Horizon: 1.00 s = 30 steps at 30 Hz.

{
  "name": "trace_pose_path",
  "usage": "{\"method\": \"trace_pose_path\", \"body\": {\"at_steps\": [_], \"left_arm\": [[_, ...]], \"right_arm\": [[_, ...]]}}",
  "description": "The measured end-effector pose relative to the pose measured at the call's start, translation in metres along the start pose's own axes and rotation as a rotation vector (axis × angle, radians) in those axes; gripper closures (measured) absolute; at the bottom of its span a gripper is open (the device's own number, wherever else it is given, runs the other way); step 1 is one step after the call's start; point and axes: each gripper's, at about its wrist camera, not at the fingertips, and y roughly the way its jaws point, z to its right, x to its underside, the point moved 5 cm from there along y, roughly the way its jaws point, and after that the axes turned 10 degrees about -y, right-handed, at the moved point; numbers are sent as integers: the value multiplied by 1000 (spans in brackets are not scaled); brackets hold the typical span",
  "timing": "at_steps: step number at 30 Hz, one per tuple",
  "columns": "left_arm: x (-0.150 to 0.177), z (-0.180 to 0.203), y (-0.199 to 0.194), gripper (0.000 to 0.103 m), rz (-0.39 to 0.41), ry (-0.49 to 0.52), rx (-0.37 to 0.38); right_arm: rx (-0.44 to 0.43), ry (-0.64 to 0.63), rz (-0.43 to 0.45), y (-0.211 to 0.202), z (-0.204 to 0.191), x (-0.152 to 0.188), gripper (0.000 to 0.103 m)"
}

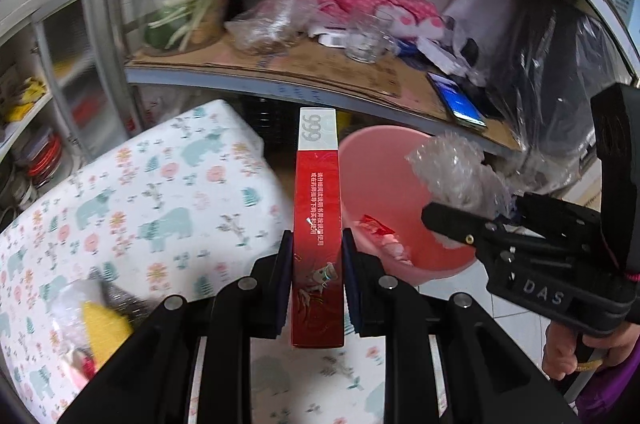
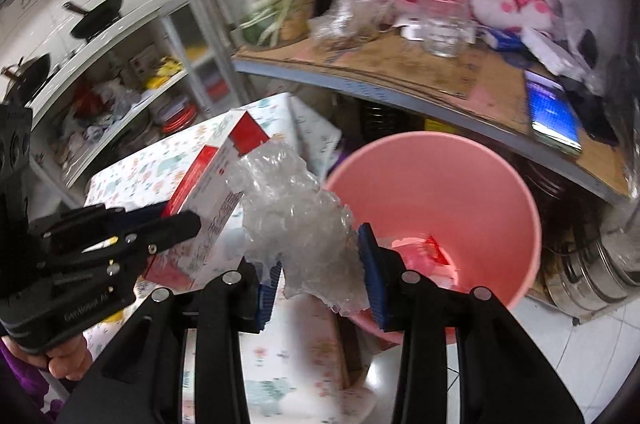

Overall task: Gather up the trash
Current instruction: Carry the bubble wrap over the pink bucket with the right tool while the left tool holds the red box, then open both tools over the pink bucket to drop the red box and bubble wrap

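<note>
My left gripper [image 1: 316,256] is shut on a tall red and white box [image 1: 318,224] marked 999, held edge-on and upright; the box [image 2: 212,199] shows again in the right wrist view. A crumpled wad of clear plastic wrap [image 2: 296,220] sits clamped in my right gripper [image 2: 320,264], with the wad [image 1: 452,167] also showing in the left wrist view. A pink bucket [image 2: 480,183] stands on the floor just beyond both grippers; red and white scraps [image 2: 434,252] lie in its bottom. The bucket [image 1: 384,151] lies right of the box. The right gripper [image 1: 448,220] hangs over its rim.
A table with an animal-print cloth [image 1: 140,207] fills the left; a yellow packet and foil [image 1: 100,320] lie on it. Behind the bucket runs a metal shelf [image 2: 400,71] with a glass jar, bags, pink cloth and a phone [image 2: 552,115]. Steel pots [image 2: 592,276] stand on the tiled floor at right.
</note>
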Motion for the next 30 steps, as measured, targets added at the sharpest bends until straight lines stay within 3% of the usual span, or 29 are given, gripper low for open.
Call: {"method": "trace_pose_path", "body": {"at_steps": [17,30], "left_arm": [[-10,76,73,81,-43,98,112],[-3,79,137,80,-122,104,89]], "right_arm": [[124,187,-79,27,85,31,65],[186,226,-163,63,107,47,63]]}}
